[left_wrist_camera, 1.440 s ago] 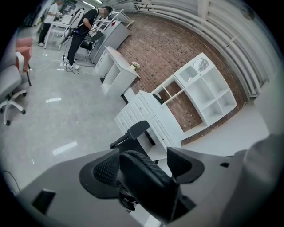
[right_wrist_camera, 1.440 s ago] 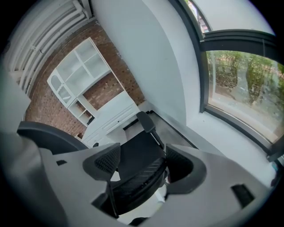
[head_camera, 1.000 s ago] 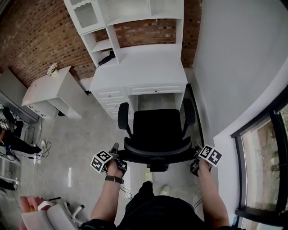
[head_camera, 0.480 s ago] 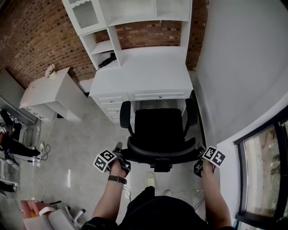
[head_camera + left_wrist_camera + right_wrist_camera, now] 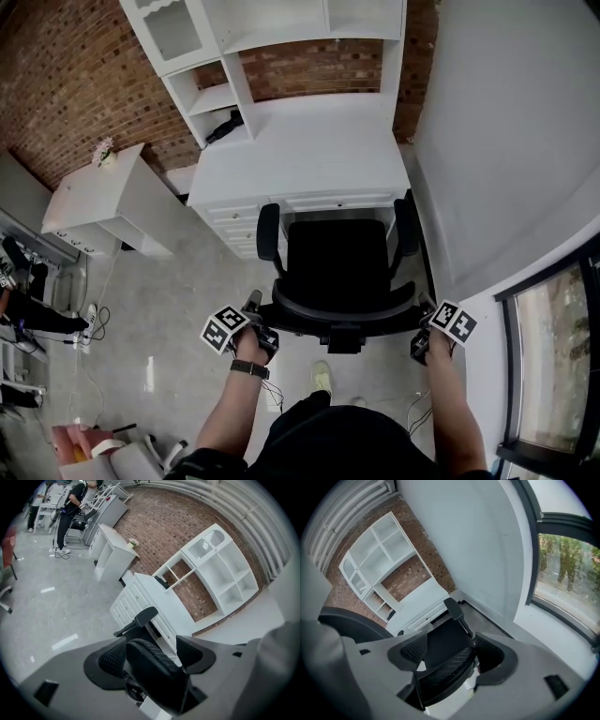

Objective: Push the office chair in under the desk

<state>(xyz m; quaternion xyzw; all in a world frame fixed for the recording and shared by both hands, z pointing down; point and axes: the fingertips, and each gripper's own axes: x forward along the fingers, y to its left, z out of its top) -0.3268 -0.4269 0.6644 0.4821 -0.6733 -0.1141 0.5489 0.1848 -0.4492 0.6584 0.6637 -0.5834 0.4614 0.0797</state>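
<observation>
Against the brick wall (image 5: 84, 84) stood the white desk (image 5: 300, 155) with its shelf hutch (image 5: 272, 23). The black office chair (image 5: 337, 262) faced the kneehole squarely. The front of its seat sat at the desk's edge and both armrests (image 5: 269, 230) reached to about the drawer fronts, but most of the seat was out in the open.

I had the left gripper (image 5: 255, 314) at the left end of the backrest (image 5: 342, 311) and the right gripper (image 5: 422, 323) at the right end. In the left gripper view the jaws stood apart with the padded rim (image 5: 150, 660) between them, against one pad and clear of the other. The right gripper view showed the same: jaws spread, straddling the rim (image 5: 445, 670) rather than squeezing it.

I judged the push to be under way and well short of done. The next move called for even forward pressure from both sides, so the chair rolled straight and neither armrest caught the drawer unit or the desk's right leg.

The floor (image 5: 169, 309) was smooth grey concrete, which should let the casters run easily. A plain grey wall (image 5: 506, 122) closed in the right side, with a dark-framed window (image 5: 553, 356) nearer me. A low white cabinet (image 5: 103, 202) stood to the left, with a small pot of flowers (image 5: 103, 150) on top.
</observation>
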